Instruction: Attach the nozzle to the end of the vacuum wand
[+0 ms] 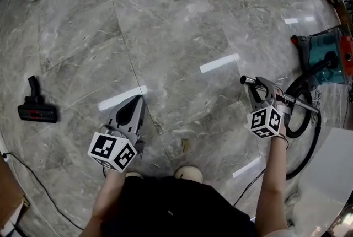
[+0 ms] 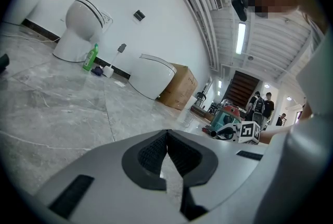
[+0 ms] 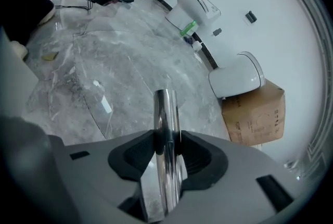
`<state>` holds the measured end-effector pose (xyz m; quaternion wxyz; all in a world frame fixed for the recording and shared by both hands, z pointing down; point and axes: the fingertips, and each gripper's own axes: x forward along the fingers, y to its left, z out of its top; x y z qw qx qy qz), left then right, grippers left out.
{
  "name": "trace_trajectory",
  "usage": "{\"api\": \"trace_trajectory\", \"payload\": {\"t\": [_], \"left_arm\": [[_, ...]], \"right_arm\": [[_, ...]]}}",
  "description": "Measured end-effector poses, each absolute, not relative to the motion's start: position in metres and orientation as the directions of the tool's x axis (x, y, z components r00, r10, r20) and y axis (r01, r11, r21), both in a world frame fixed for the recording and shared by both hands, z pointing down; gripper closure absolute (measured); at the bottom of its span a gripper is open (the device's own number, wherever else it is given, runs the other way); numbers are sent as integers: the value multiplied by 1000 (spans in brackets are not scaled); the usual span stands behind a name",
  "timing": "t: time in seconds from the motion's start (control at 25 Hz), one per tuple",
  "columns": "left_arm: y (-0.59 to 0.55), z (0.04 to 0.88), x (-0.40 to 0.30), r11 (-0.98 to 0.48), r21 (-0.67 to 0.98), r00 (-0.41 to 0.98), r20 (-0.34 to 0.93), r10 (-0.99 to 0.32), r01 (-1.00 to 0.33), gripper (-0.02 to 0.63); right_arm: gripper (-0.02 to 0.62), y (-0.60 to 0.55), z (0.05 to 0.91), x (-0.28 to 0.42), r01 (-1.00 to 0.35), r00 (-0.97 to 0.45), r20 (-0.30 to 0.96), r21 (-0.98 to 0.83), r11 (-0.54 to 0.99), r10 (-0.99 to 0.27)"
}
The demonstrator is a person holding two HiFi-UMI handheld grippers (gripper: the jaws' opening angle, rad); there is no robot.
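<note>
Nozzle [image 1: 36,108] one on floor [image 1: 176,32], wand [image 3: 166,113] one

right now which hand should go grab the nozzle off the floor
Left. The left gripper is empty, fingers together, and nearer the nozzle on the floor. The right gripper has its fingers clamped on the wand.

A black garment [image 1: 171,208] fills six o'clock, with pale shoes [image 1: 188,173] just above it. The grey left gripper [image 1: 137,101] and right gripper [image 1: 258,86] have black-padded jaws and bear white cubes with black square markers.
</note>
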<state>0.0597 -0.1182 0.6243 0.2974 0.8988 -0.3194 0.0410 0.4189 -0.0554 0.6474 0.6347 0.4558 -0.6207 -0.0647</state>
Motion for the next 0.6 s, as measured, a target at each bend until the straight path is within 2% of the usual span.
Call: {"api": "trace_trajectory", "payload": {"t": [0.32,0.6], "left_arm": [[-121,622,57,-628,489,789,270,-551,-606,597],[-121,622,50,-623,489,785,273,-555,-611,597]], "right_arm": [[434,-63,639,403,-496,211,702,677,544,-680],[434,-102,621,314,-481,79,634,700,528,-769]]}}
